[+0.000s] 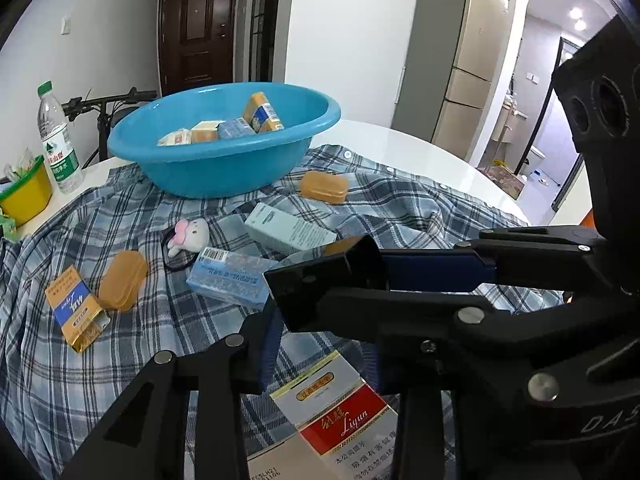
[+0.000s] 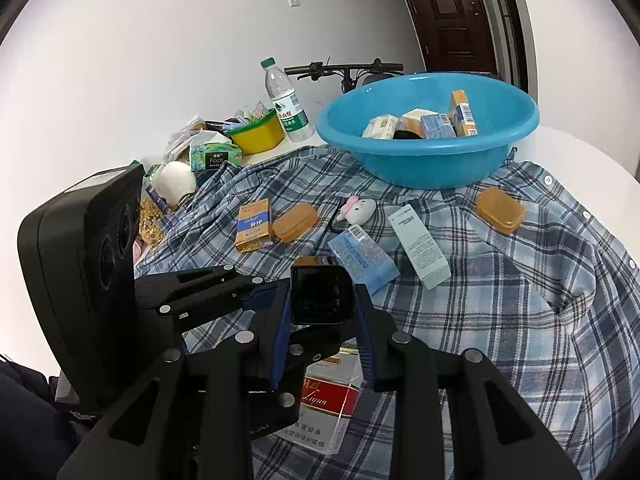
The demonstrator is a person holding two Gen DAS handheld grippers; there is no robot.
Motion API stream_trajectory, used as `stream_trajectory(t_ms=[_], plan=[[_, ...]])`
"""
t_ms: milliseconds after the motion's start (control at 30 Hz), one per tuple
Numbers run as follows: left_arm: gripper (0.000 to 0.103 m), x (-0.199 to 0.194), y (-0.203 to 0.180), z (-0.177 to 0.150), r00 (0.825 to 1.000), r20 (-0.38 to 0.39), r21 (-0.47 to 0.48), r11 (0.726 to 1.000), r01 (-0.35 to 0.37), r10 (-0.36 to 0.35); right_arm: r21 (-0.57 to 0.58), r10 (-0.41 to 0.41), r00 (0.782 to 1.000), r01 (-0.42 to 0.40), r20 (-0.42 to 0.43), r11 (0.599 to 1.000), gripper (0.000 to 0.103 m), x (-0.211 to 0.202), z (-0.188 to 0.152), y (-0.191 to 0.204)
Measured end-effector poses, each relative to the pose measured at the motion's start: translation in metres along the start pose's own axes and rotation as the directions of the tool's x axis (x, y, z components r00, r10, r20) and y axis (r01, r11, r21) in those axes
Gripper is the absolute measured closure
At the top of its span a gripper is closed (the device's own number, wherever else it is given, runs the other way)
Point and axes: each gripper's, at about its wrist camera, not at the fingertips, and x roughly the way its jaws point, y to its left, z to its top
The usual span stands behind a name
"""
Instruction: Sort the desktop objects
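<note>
A small black box [image 1: 316,284] [image 2: 320,296] hangs above the plaid shirt [image 1: 120,360] with both grippers on it. My right gripper [image 2: 322,320] is shut on its sides with its blue pads. In the left wrist view the right gripper [image 1: 360,280] comes in from the right. My left gripper [image 1: 320,332] [image 2: 280,312] is shut on the same box from the other side. Under them lies a red and white Liqun carton [image 1: 340,412] [image 2: 332,396]. The blue basin [image 1: 224,168] [image 2: 428,168] at the back holds several small boxes.
On the shirt lie a light blue box [image 2: 364,256], a pale green box [image 2: 420,244], two orange cases [image 2: 500,208] [image 2: 296,222], a yellow and blue box [image 2: 252,224] and a plush hair tie [image 2: 358,210]. A water bottle [image 2: 286,104] and a yellow bowl [image 2: 258,134] stand at the back left.
</note>
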Motion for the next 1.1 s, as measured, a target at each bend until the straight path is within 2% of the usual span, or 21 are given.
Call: stream_trajectory(t_ms=[233, 433, 767, 933, 1100], plan=[[0.066, -0.006, -0.004, 0.025, 0.998, 0.05, 0.06, 0.997, -0.052, 0.049, -0.013, -0.025, 0.999, 0.025, 0.038, 1.0, 0.075, -0.008, 0.017, -0.001], [0.066, -0.022, -0.01, 0.056, 0.988, 0.129, 0.078, 0.993, -0.092, 0.081, -0.04, -0.046, 0.992, 0.051, 0.12, 0.998, 0.075, -0.029, 0.041, 0.002], [0.066, -0.062, -0.019, 0.114, 0.945, 0.303, 0.087, 0.983, -0.16, 0.127, -0.123, -0.072, 0.961, 0.108, 0.267, 0.987, 0.075, -0.071, 0.094, 0.017], [0.066, -0.076, -0.02, 0.127, 0.928, 0.345, 0.087, 0.98, -0.18, 0.14, -0.127, -0.069, 0.947, 0.114, 0.314, 0.985, 0.075, -0.082, 0.105, 0.022], [0.066, -0.076, -0.018, 0.138, 0.921, 0.358, 0.113, 0.972, -0.208, 0.156, -0.131, -0.07, 0.943, 0.118, 0.325, 0.984, 0.075, -0.082, 0.114, 0.023]])
